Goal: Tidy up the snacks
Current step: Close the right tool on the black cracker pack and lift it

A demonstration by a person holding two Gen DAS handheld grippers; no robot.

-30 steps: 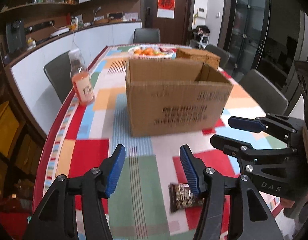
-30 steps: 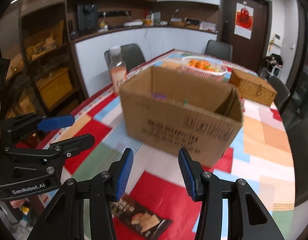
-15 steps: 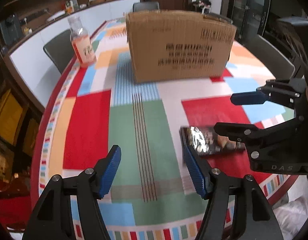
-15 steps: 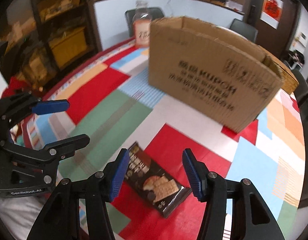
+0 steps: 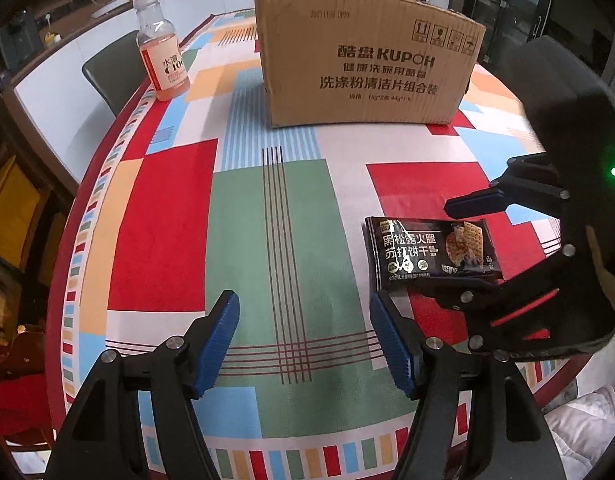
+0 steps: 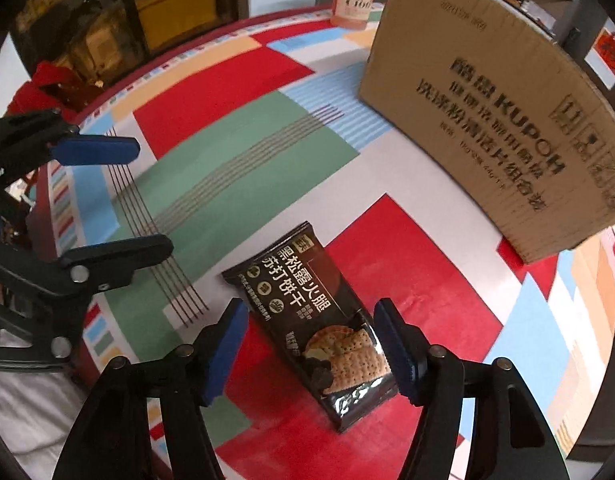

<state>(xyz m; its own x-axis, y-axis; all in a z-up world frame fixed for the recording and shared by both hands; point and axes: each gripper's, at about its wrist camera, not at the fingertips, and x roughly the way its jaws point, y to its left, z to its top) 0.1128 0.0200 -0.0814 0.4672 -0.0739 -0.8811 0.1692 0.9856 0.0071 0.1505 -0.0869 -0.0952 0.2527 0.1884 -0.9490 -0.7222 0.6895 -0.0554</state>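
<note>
A black cracker packet [image 6: 307, 304] lies flat on the patchwork tablecloth [image 5: 167, 220], near the table's front edge. My right gripper [image 6: 309, 332] hangs over it, pointing steeply down. Its jaws are opening, the packet lies between the blue pads, and neither pad presses on it. In the left wrist view the same packet [image 5: 427, 254] lies between the right gripper's [image 5: 431, 245] fingers. My left gripper [image 5: 303, 340] hovers to the packet's left over a green patch, jaws opening with nothing between them. An open brown cardboard box [image 5: 367, 68] stands farther back on the table.
A clear bottle [image 5: 163, 56] of pinkish drink stands at the table's left rim, beside the box. A dark chair [image 5: 107, 76] sits behind it. The table's curved front edge runs just below both grippers. Shelves with yellow bins [image 6: 175, 12] lie beyond the table.
Both grippers sank toward the table and tipped further down. The right one came over the packet and its jaws widened around it. The left jaws widened a little.
</note>
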